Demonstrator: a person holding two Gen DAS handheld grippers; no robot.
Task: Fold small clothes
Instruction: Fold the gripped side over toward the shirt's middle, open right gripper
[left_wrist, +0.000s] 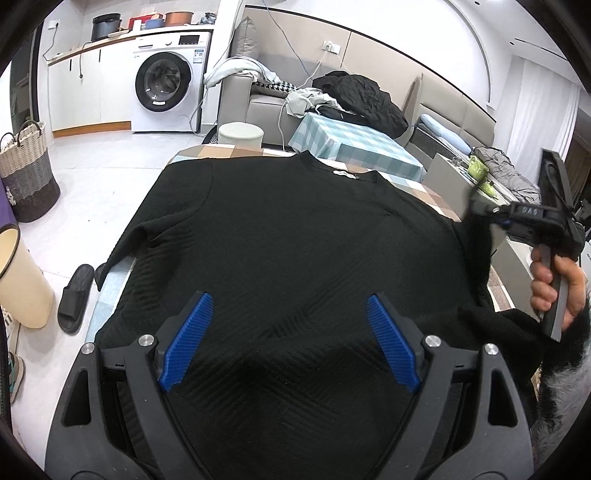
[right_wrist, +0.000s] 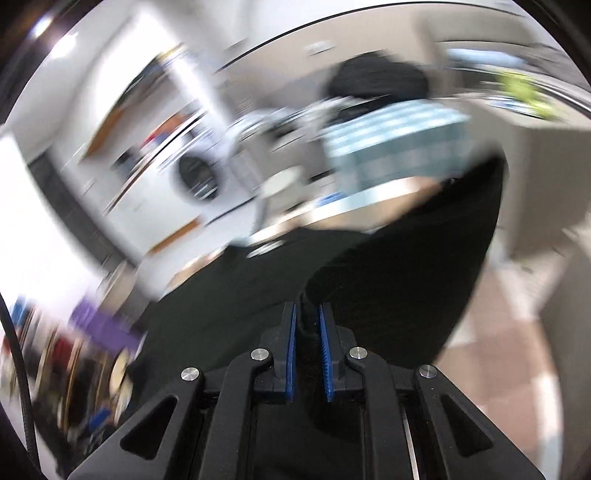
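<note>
A black sweater covers most of the counter, which wears a checked cloth; the sweater lies flat with its front down or up, which cannot be told, its collar at the far edge with a small white label showing. One sleeve drapes over the counter's left edge. On the right, the other sleeve is lifted off the counter and pinched in the right gripper. Its blue fingers stand close together with a fold of the black knit clamped between them, the cloth rising away from them in a curve. The right wrist view is heavily blurred, so the room behind it is hard to read.

In the left wrist view the left gripper hangs over the sweater's near hem, its blue fingers spread wide apart with nothing between them; whether they touch the cloth cannot be told. A hand at the right edge grips the handle of the right gripper.

Behind the counter stand a washer, a sofa piled with clothes, a second table with a checked teal cloth, and a black jacket on it. On the floor at left are a woven basket, a cream bin and a black slipper.
</note>
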